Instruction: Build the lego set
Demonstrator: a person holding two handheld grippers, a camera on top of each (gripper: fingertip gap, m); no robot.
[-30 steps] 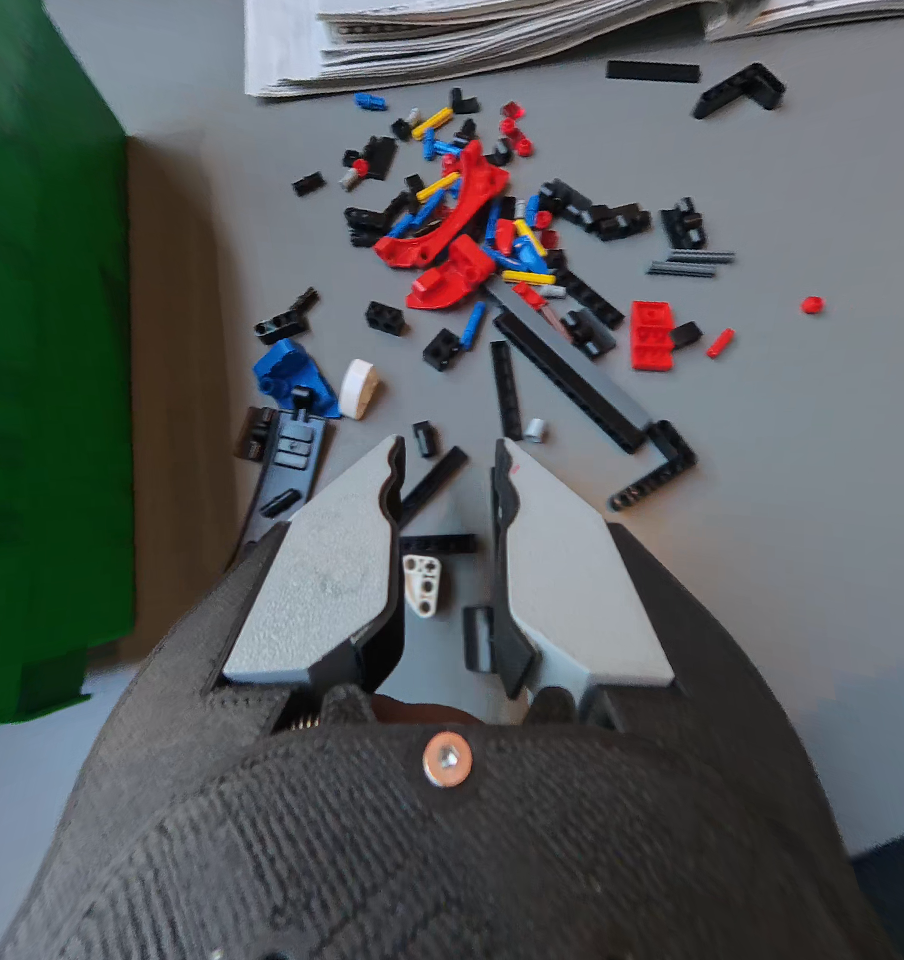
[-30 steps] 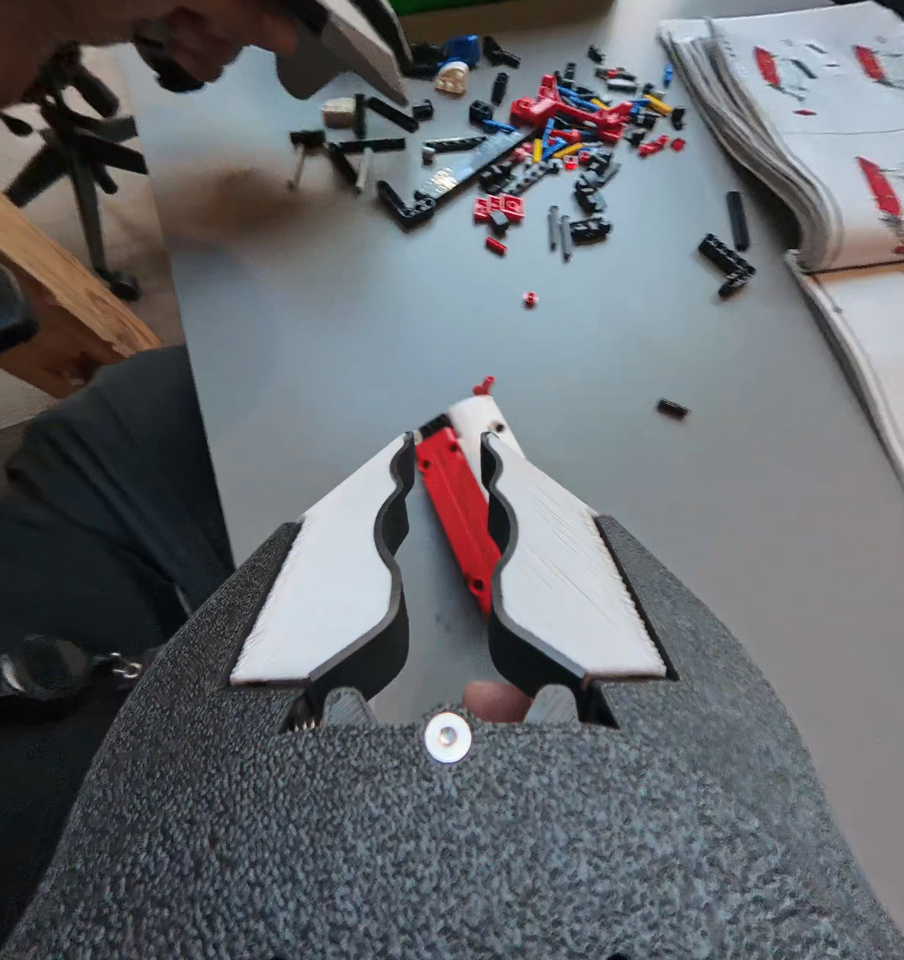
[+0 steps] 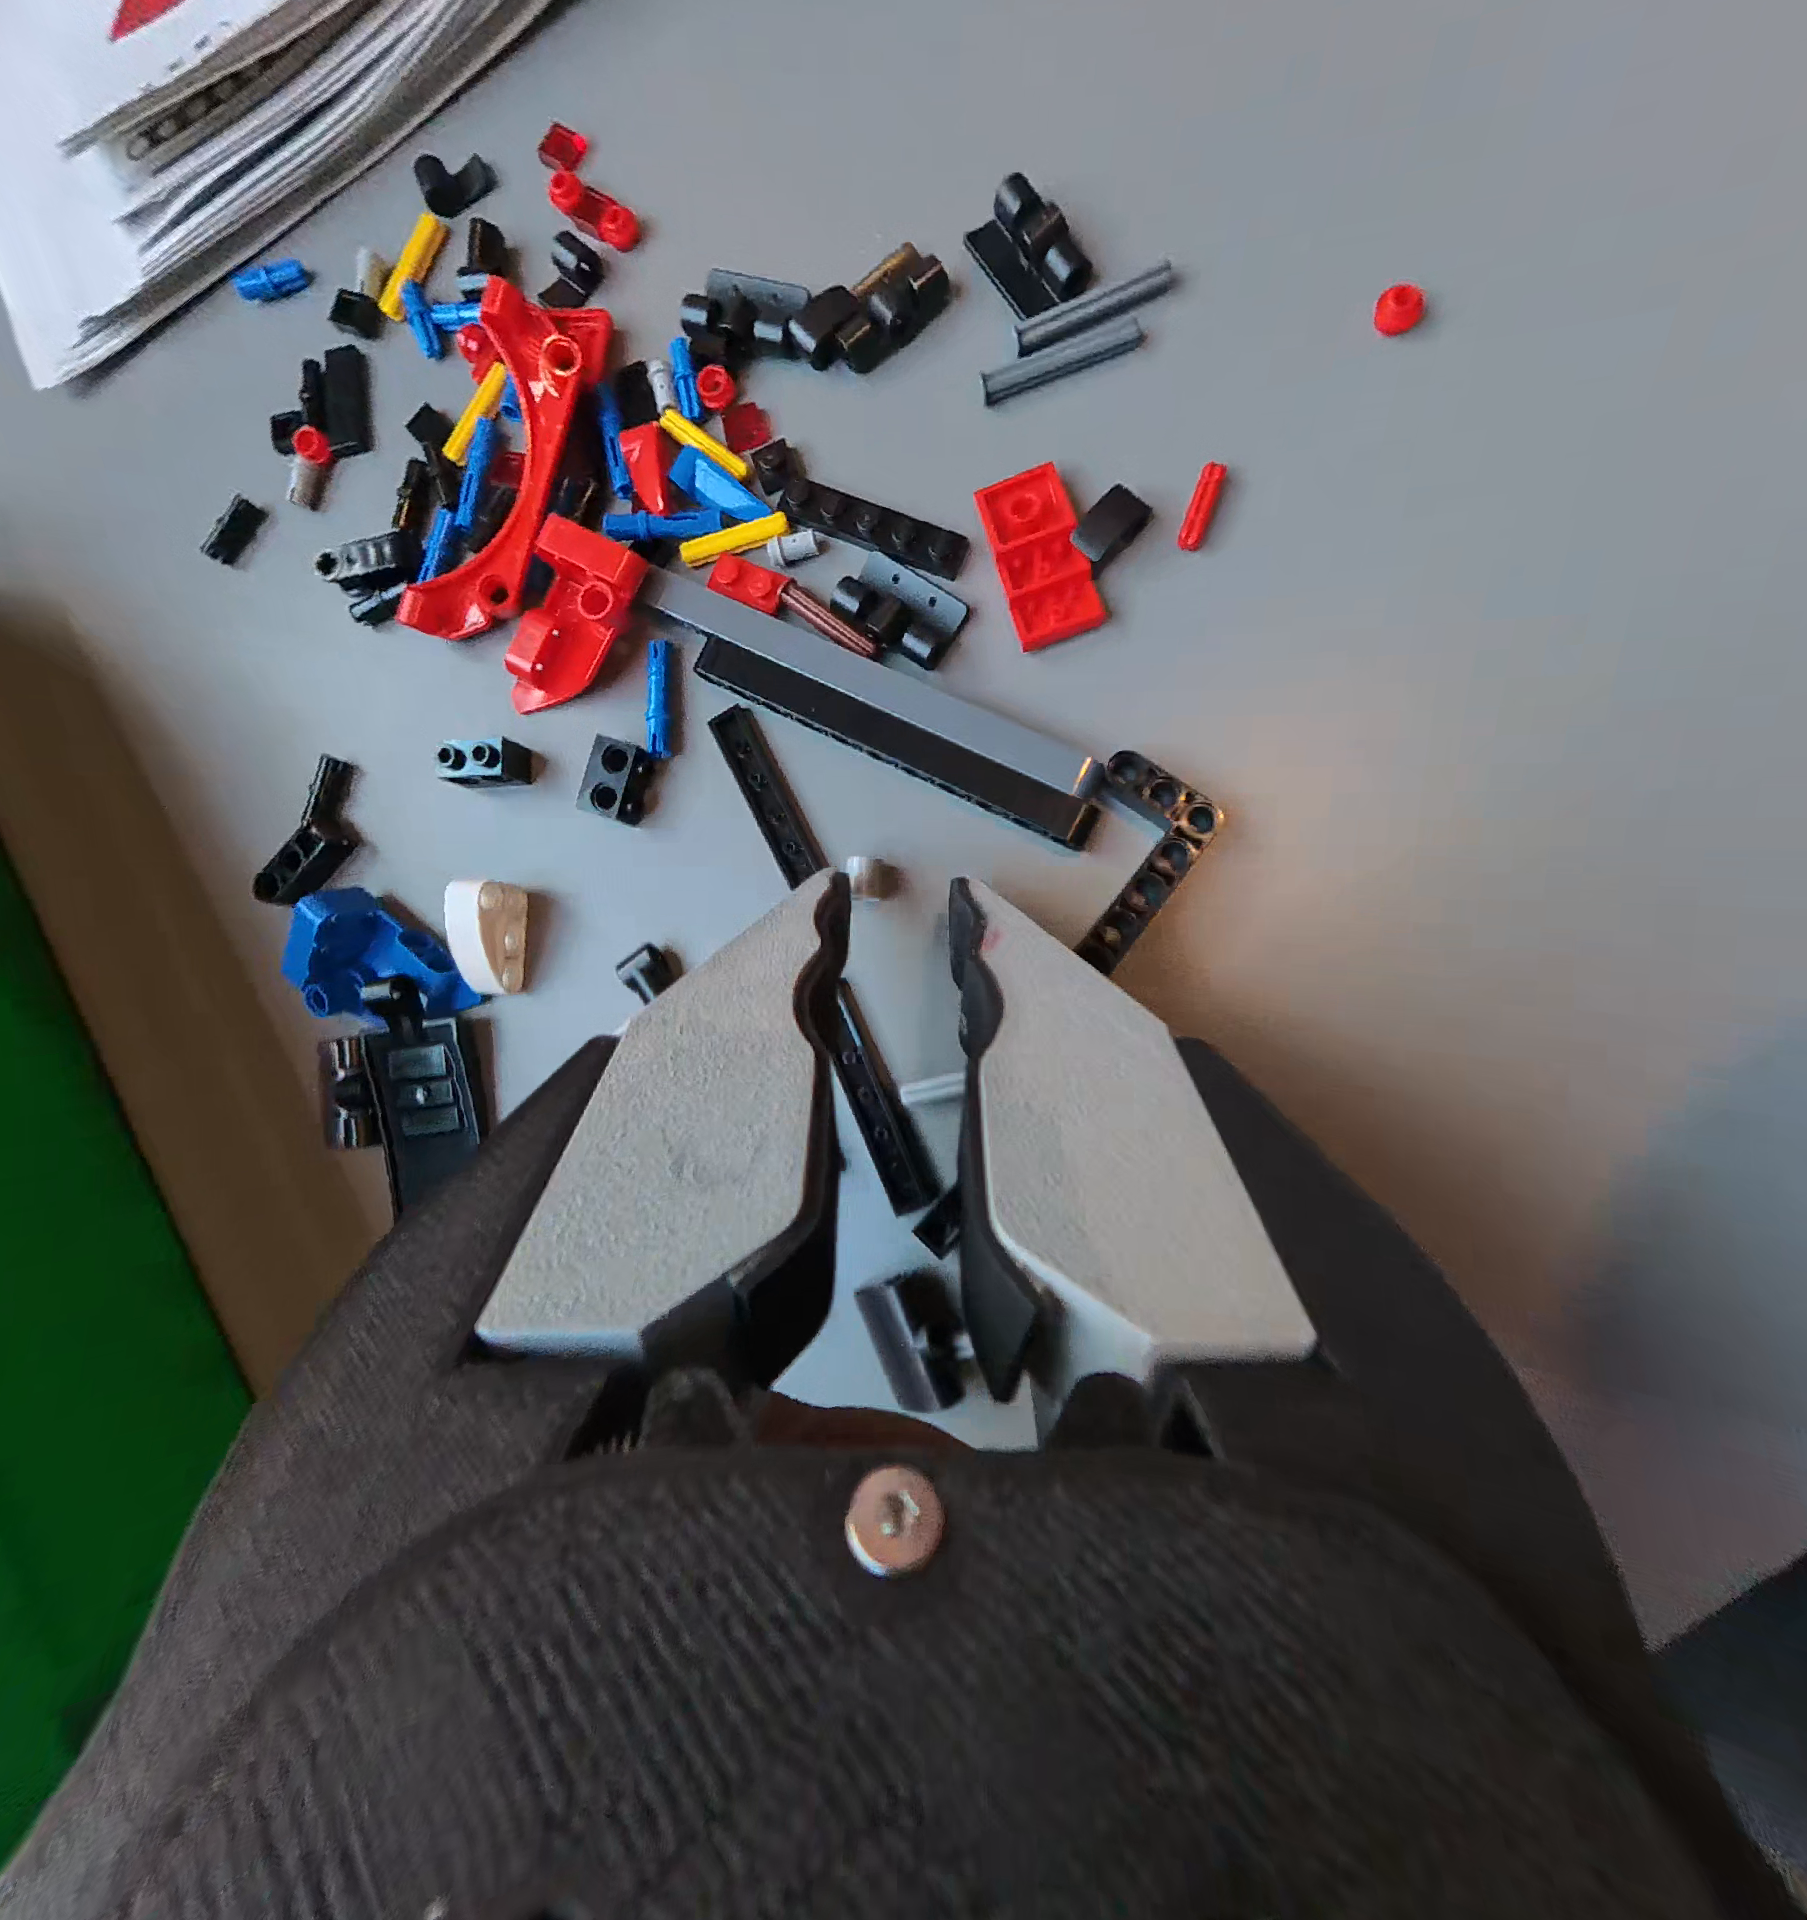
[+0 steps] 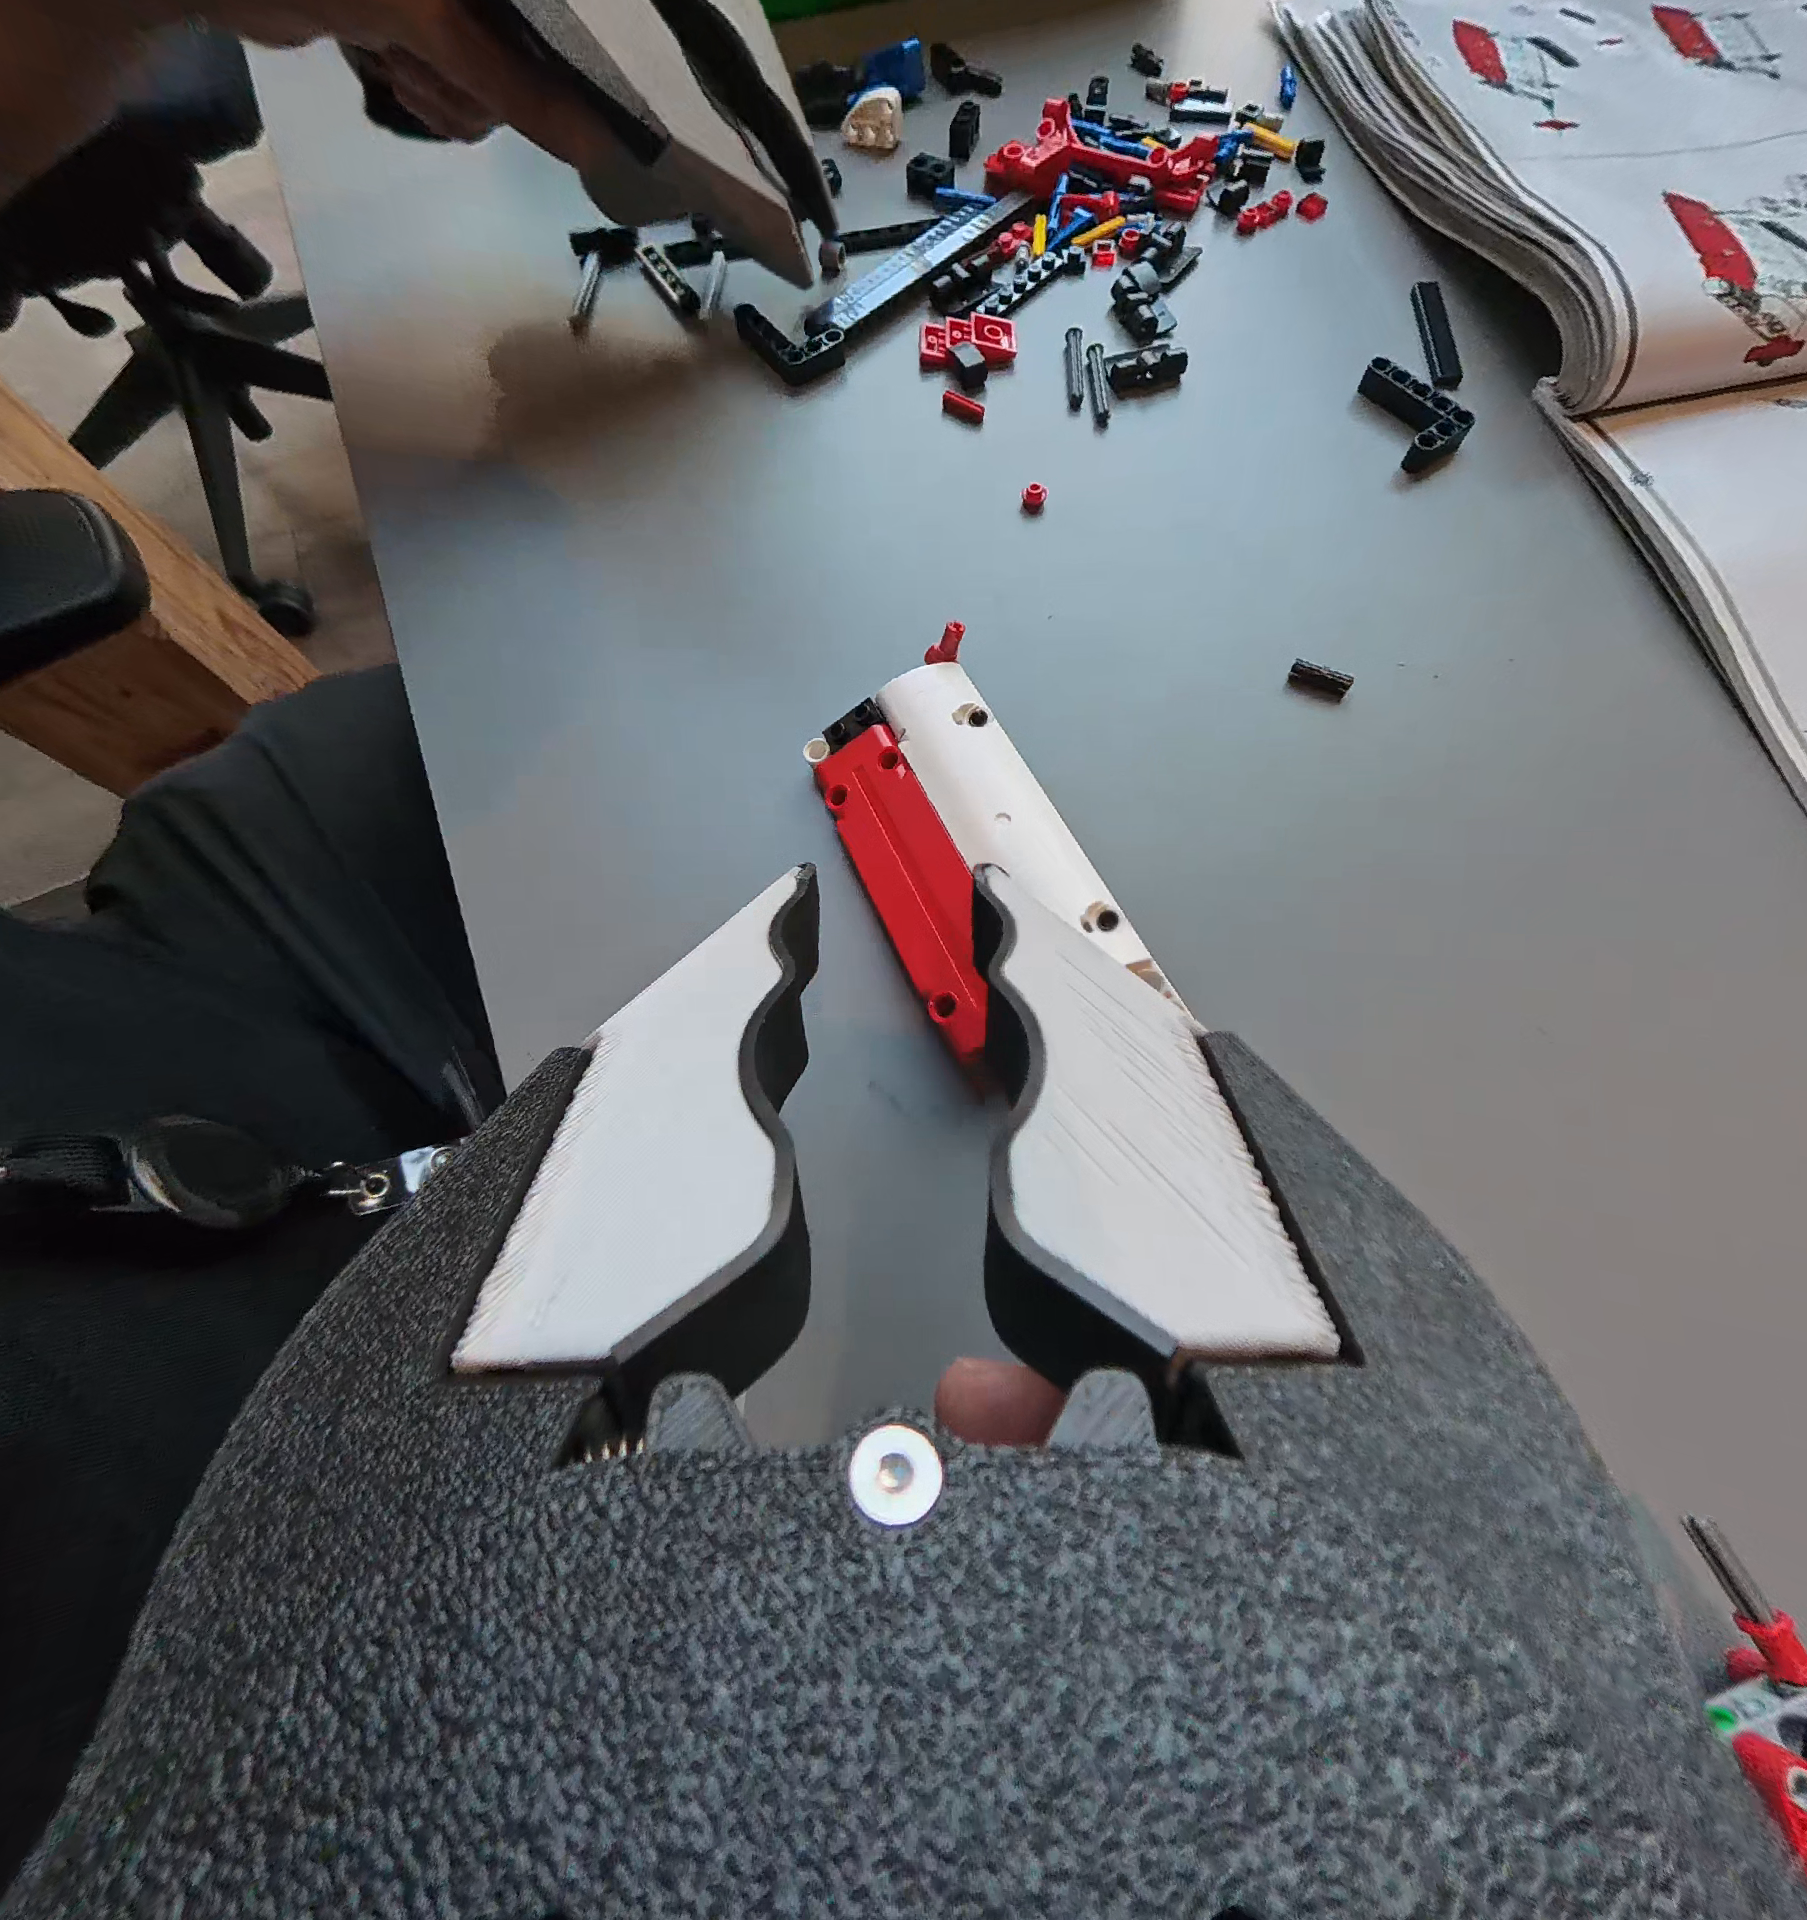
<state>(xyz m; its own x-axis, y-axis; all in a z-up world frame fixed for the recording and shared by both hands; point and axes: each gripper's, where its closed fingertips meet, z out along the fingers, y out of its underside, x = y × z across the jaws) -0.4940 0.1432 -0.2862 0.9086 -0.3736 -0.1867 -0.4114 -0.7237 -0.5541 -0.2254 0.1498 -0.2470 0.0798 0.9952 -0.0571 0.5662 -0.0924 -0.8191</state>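
Since a second ago: right gripper [image 4: 894,883] spread wider, now released; left gripper [image 3: 897,902] swung over the small grey bush [image 3: 868,875]. Loose pieces [image 3: 608,468] and long black beam [image 3: 894,743] crowded just beyond. Red-and-white assembly [image 4: 940,842] flat on table [image 4: 1398,935], long axis pointing away, slightly left. Left gripper parted, holding nothing.

Grey bench [image 4: 1398,935]. Office chair [image 4: 203,343] on castors at far left, beside a wooden beam [image 4: 120,665]. Green box [image 3: 37,1247] at bench's left edge. Badge reel [image 4: 203,1179] on dark lap.
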